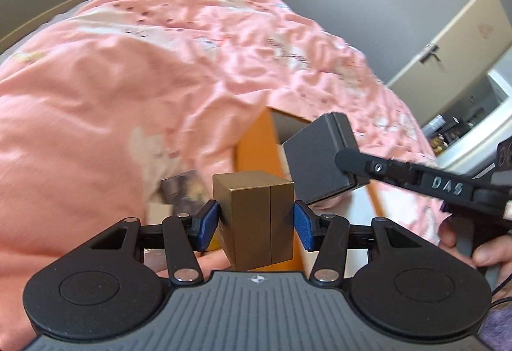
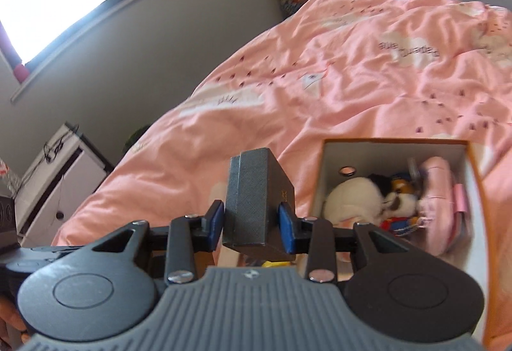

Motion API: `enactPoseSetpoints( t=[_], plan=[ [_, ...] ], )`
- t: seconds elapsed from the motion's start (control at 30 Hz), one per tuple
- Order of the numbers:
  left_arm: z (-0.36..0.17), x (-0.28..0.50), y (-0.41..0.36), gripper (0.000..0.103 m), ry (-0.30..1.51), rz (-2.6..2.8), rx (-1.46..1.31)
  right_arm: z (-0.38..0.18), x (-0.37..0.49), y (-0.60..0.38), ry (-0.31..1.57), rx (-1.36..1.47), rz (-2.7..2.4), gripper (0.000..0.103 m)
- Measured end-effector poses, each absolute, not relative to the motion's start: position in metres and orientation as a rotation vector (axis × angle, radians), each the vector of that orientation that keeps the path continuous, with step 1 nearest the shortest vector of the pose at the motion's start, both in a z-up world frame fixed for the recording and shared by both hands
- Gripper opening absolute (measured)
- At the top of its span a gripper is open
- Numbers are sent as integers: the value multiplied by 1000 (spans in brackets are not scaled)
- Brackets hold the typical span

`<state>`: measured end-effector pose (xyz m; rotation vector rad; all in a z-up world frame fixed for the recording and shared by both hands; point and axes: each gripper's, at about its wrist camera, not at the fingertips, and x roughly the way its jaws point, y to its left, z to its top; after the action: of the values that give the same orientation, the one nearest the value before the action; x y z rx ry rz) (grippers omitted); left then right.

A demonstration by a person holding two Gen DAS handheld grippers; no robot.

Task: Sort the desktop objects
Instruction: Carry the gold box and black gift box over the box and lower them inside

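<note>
My left gripper point(image 1: 256, 224) is shut on a small gold-brown box point(image 1: 256, 219), its blue pads pressing both sides. My right gripper point(image 2: 251, 227) is shut on a dark grey box point(image 2: 252, 203), held upright between its pads. In the left wrist view that grey box point(image 1: 315, 159) hangs to the right of the gold one, with a black finger of the right gripper across its corner. An orange storage box point(image 2: 483, 223) with a white inside stands open to the right in the right wrist view. It holds a plush toy point(image 2: 371, 197) and a pink pouch point(image 2: 441, 191).
A crumpled pink quilt point(image 2: 352, 78) covers the bed behind both boxes. A window and grey wall lie at upper left in the right wrist view, with a white cabinet point(image 2: 54, 178) at the left edge. A person's fingers point(image 1: 489, 251) hold the right gripper's handle.
</note>
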<state>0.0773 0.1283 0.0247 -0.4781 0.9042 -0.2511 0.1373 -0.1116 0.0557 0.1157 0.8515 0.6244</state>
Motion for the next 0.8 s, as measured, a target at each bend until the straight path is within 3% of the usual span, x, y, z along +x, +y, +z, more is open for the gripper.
enactPoseSetpoints(
  t=[0.27,0.8],
  plan=[
    [33,113,48,59,974,-435,-398,24,132,-188,881,227,458,39],
    [-40,159,-25,59,1291,-282,-173,-53,133,-234,1010,424,414,39]
  ],
)
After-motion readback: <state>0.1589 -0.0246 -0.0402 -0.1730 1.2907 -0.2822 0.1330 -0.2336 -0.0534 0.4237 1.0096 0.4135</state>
